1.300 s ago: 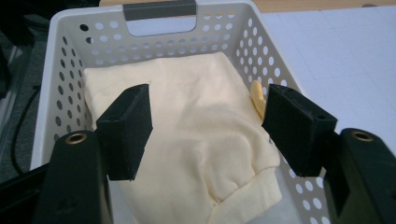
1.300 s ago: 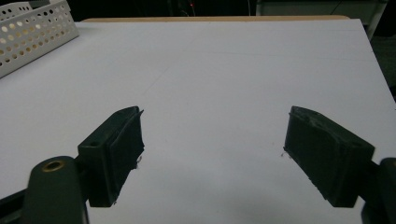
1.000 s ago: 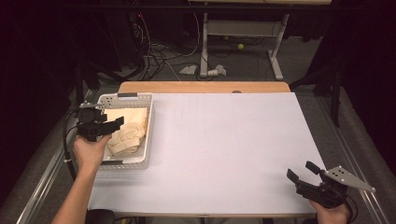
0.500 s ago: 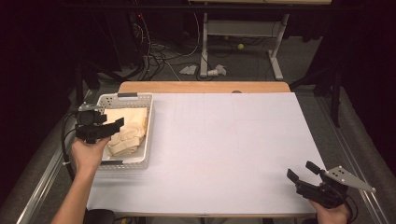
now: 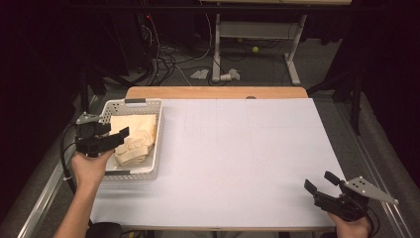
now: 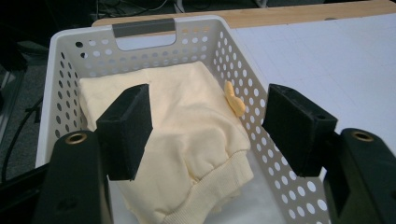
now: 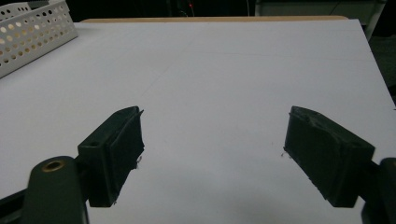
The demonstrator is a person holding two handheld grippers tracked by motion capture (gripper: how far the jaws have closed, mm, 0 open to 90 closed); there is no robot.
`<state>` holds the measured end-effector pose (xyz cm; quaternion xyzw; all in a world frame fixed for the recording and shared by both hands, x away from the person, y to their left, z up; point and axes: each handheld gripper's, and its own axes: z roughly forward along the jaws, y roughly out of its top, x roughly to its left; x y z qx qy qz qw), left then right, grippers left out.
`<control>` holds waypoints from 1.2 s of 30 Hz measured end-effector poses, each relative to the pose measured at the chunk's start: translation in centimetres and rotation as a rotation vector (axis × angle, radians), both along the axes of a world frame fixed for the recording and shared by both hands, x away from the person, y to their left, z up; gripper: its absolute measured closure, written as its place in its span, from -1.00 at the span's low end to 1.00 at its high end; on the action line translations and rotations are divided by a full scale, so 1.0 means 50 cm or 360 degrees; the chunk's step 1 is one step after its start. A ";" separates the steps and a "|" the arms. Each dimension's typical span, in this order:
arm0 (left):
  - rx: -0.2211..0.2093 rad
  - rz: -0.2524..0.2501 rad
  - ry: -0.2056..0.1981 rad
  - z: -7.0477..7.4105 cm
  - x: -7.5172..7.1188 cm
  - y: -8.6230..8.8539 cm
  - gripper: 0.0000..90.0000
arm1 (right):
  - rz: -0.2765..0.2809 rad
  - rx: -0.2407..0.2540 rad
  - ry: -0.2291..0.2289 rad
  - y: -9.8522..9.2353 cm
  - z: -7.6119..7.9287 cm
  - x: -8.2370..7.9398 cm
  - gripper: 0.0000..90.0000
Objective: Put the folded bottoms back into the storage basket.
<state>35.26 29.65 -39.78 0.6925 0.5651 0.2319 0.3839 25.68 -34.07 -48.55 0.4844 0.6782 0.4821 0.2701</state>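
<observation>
Left gripper view: the left gripper [image 6: 208, 133] hangs with jaws spread wide above pale yellow cloth [image 6: 182, 135] in a white basket [image 6: 65, 51]; the right gripper [image 7: 212, 154] gapes empty over the table [image 7: 224, 70].

The white table cover [image 5: 233, 163] is evenly and brightly lit from overhead in the high view, while the room around it falls off into near black, so the floor and far corners lose detail. In the left gripper view the cream cloth [image 6: 182, 135] and perforated basket [image 6: 60, 70] are sharp, though the black pads [image 6: 128, 130] close to the lens look soft and dim. The right gripper view is cooler and slightly grainy, with faint shadow under its pads [image 7: 116, 149].
</observation>
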 end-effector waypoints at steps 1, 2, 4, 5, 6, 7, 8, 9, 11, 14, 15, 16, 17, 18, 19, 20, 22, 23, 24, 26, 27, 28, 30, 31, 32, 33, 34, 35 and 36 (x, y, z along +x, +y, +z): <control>-0.0001 -0.0002 -0.0004 0.001 -0.002 0.001 -0.30 | 0.0000 0.0000 0.0000 0.000 0.000 0.000 -0.55; -0.0003 -0.0002 -0.0010 0.002 -0.005 0.001 -0.30 | 0.0000 0.0000 0.0001 0.000 0.000 0.000 -0.55; 0.0000 -0.0005 -0.0019 0.003 -0.009 0.003 -0.30 | 0.0000 0.0000 0.0001 0.000 0.000 0.000 -0.55; -0.0002 -0.0004 -0.0024 0.003 -0.011 0.003 -0.30 | 0.0000 0.0000 0.0001 0.000 0.000 0.000 -0.55; -0.0004 -0.0005 -0.0027 0.003 -0.013 0.003 -0.30 | -0.0001 0.0000 0.0000 0.000 0.000 0.000 -0.55; -0.0003 -0.0006 -0.0028 0.003 -0.014 0.004 -0.30 | -0.0001 -0.0001 0.0000 0.000 0.000 0.000 -0.55; -0.0003 -0.0005 -0.0033 0.003 -0.016 0.004 -0.30 | -0.0001 0.0000 0.0001 0.000 0.000 0.000 -0.55; -0.0004 -0.0007 -0.0035 0.003 -0.017 0.005 -0.30 | -0.0001 0.0001 0.0002 0.000 0.000 0.000 -0.55; -0.0009 -0.0007 -0.0040 0.003 -0.021 0.005 -0.30 | -0.0002 0.0001 0.0002 0.000 0.000 0.000 -0.55; -0.0011 -0.0008 -0.0045 0.002 -0.025 0.006 -0.30 | -0.0002 0.0001 0.0002 0.000 0.000 0.000 -0.55; -0.0015 -0.0008 -0.0049 0.002 -0.027 0.007 -0.30 | -0.0003 0.0001 0.0003 0.000 0.000 0.000 -0.55; -0.0016 -0.0009 -0.0052 0.001 -0.029 0.007 -0.30 | -0.0003 0.0001 0.0003 0.000 0.000 0.000 -0.55; -0.0019 -0.0010 -0.0056 0.001 -0.032 0.008 -0.30 | -0.0003 0.0001 0.0003 0.000 0.000 0.000 -0.55; -0.0022 -0.0009 -0.0060 0.000 -0.034 0.008 -0.30 | -0.0002 0.0000 0.0002 0.000 0.000 0.000 -0.55; -0.0020 -0.0012 -0.0063 0.000 -0.036 0.009 -0.30 | -0.0003 0.0000 0.0002 0.000 0.000 0.000 -0.55; -0.0023 -0.0012 -0.0065 -0.001 -0.039 0.009 -0.30 | -0.0003 0.0001 0.0003 0.000 0.000 0.000 -0.55; -0.0032 -0.0011 -0.0072 -0.002 -0.043 0.011 -0.30 | -0.0003 0.0001 0.0004 0.000 0.000 0.000 -0.55; -0.0034 -0.0011 -0.0075 -0.003 -0.046 0.013 -0.30 | -0.0002 0.0000 0.0002 0.000 0.000 0.000 -0.55; -0.0036 -0.0009 -0.0078 -0.003 -0.048 0.014 -0.30 | -0.0002 0.0000 0.0002 0.000 0.000 0.000 -0.55; -0.0045 -0.0004 -0.0089 -0.004 -0.053 0.016 -0.30 | -0.0003 0.0000 0.0003 0.000 0.000 0.000 -0.55; -0.0049 -0.0002 -0.0093 -0.005 -0.056 0.017 -0.30 | -0.0002 0.0000 0.0003 0.000 0.000 0.000 -0.55; -0.0052 -0.0004 -0.0097 -0.005 -0.058 0.018 -0.30 | -0.0003 0.0000 0.0003 0.000 0.000 0.000 -0.55; -0.0058 -0.0004 -0.0111 -0.006 -0.062 0.019 -0.30 | -0.0005 0.0000 0.0003 0.001 0.000 0.000 -0.55; -0.0059 -0.0003 -0.0117 -0.006 -0.065 0.020 -0.30 | -0.0005 -0.0002 0.0004 0.000 0.000 0.000 -0.55; -0.0059 -0.0003 -0.0117 -0.006 -0.065 0.020 -0.30 | -0.0005 -0.0002 0.0004 0.000 0.000 0.000 -0.55; -0.0062 -0.0004 -0.0123 -0.006 -0.067 0.021 -0.30 | -0.0005 -0.0002 0.0005 0.000 0.000 0.000 -0.55; -0.0067 -0.0001 -0.0129 -0.006 -0.070 0.022 -0.30 | -0.0006 -0.0002 0.0004 0.000 0.000 0.000 -0.55; -0.0070 0.0000 -0.0135 -0.007 -0.072 0.022 -0.30 | -0.0006 -0.0002 0.0005 0.000 0.000 0.001 -0.55; -0.0072 0.0000 -0.0136 -0.007 -0.074 0.023 -0.30 | -0.0006 -0.0002 0.0004 0.000 0.000 0.001 -0.55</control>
